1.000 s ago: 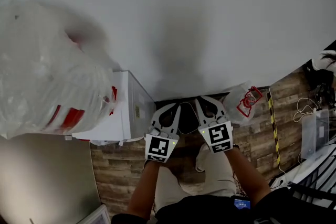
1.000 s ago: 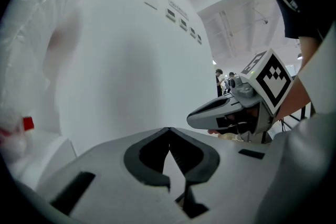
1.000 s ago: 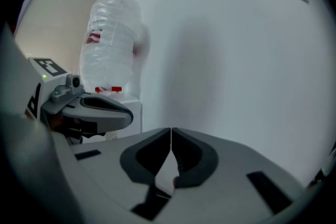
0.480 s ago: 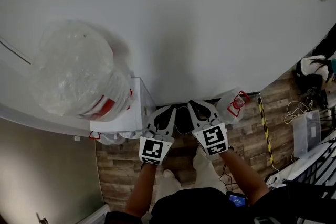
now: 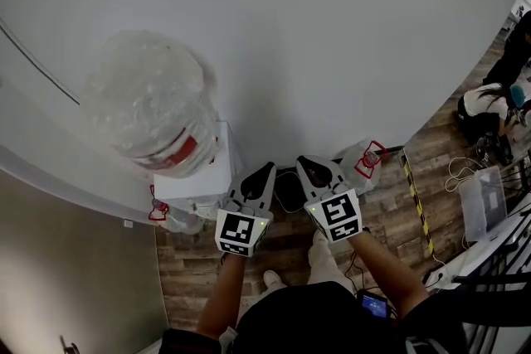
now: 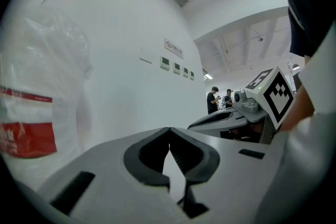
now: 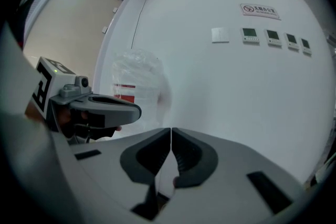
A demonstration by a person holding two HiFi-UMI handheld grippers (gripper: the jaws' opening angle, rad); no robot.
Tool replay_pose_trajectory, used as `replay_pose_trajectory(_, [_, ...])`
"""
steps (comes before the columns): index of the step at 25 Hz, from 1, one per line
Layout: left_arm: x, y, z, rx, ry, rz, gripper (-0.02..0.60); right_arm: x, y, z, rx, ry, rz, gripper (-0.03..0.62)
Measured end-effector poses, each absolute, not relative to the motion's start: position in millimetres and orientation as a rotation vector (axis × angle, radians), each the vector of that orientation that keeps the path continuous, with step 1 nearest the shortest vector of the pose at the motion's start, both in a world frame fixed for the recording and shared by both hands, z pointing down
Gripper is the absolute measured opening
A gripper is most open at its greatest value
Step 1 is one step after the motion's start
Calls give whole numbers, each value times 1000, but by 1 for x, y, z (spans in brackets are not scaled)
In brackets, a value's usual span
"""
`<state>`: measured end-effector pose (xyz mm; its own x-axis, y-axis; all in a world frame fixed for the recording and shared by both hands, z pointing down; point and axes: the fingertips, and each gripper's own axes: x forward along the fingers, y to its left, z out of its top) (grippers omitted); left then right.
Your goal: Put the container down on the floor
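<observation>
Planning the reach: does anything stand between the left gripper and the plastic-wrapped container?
Nothing visible does. The container sits atop the white stand, off to the left gripper's left, and the left gripper view shows only bare wall past the shut, empty jaws.

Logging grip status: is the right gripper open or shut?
Shut: in its own view the right gripper has its jaw tips meeting, with nothing between them.
</observation>
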<state>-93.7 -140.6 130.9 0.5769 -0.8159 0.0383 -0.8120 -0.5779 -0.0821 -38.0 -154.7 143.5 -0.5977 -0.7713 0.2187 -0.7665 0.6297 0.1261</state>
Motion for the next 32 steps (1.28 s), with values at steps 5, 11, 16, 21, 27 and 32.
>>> replay_pose_trajectory(5, [-103,-106,117,-2726,1372,-89,18,-41,-121,130,1313,-2591,-76,31])
replay_pose_trajectory(11, [-115,-71,102,-2715,1345,-69,19,-53,-82,117,1352,-2603,-86,31])
replay_pose_trajectory(16, [-124,-47,94,-2708,1319,-61,18,-62,-61,108,1383,-2598,-109,31])
replay_pose_trajectory(21, [-130,-34,88,-2704,1304,-47,18,-73,-43,104,1388,-2599,-130,31])
replay_pose_trajectory(27, [-128,-30,77,-2690,1317,-18,18,-73,-36,96,1393,-2616,-135,31])
replay_pose_trajectory(32, [-117,-30,74,-2685,1335,-8,18,-59,-36,93,1395,-2612,-151,31])
